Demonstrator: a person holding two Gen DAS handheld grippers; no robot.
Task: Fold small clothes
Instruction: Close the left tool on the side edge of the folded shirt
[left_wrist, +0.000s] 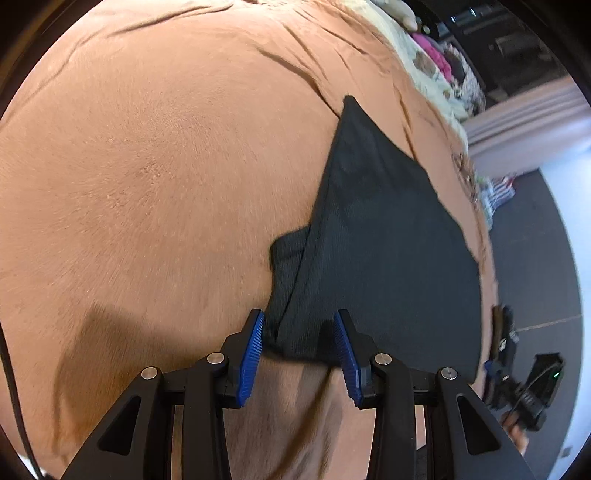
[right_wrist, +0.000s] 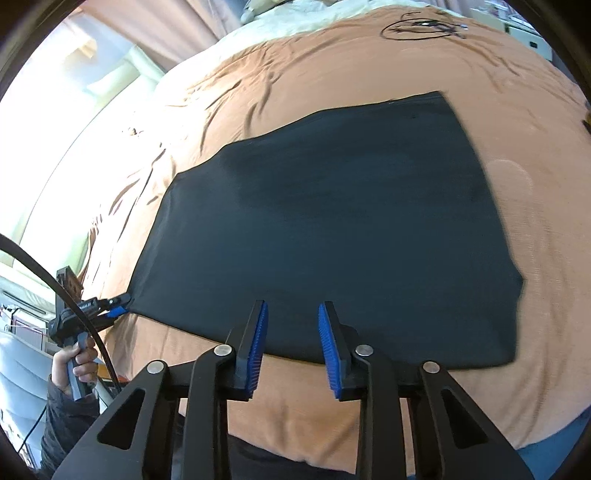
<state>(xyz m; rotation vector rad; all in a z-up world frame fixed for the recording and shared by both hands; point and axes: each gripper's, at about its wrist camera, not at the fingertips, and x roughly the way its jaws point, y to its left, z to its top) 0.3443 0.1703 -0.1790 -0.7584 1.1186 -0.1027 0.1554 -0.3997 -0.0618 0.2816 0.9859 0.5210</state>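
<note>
both hand-held grippers, left (left_wrist: 299, 334) and right (right_wrist: 293, 325), gape unclenched over black garment (right_wrist: 332, 229) on rumpled orange bedspread (right_wrist: 332, 66).

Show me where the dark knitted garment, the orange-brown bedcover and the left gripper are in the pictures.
dark knitted garment (right_wrist: 332, 221): right wrist view, middle of its flat panel.
orange-brown bedcover (left_wrist: 166, 166): left wrist view, bare stretch left of the garment.
left gripper (left_wrist: 299, 350): left wrist view, midway between its blue fingertips.

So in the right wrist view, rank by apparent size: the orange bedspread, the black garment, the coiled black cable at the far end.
1. orange bedspread, largest, spanning most of the frame.
2. black garment, lying flat on it.
3. coiled black cable, smallest, though it lies farthest from the camera, so its true size is unsure.
</note>
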